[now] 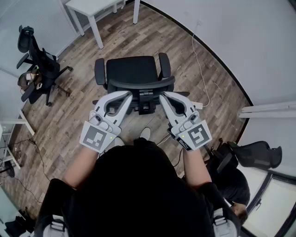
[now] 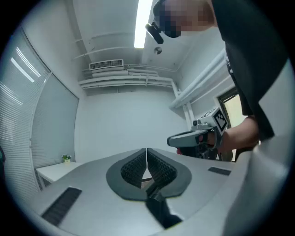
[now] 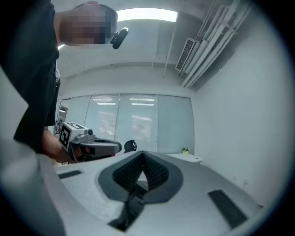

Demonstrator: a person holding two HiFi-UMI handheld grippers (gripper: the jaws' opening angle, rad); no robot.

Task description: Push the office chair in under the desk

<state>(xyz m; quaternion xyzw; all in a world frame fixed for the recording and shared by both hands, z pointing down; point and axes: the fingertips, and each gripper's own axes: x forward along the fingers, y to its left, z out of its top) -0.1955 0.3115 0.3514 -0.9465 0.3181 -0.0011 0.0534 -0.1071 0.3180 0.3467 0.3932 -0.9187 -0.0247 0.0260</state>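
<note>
A black office chair (image 1: pixel 131 69) stands on the wood floor, its seat facing the white desk (image 1: pixel 90 6) at the top of the head view. Its curved backrest top (image 1: pixel 141 84) is nearest me. My left gripper (image 1: pixel 127 94) hovers just behind the backrest's left end and my right gripper (image 1: pixel 163 96) behind its right end; whether they touch it I cannot tell. In the left gripper view the left gripper (image 2: pixel 146 152) is shut on nothing and tilted up at the far wall. In the right gripper view the right gripper (image 3: pixel 142 154) is likewise shut and empty.
A second black chair (image 1: pixel 39 65) stands at the left and a third (image 1: pixel 254 155) at the lower right. A white cable (image 1: pixel 199 60) runs along the floor to a power strip (image 1: pixel 199 105) beside the chair. The pale wall curves round the right side.
</note>
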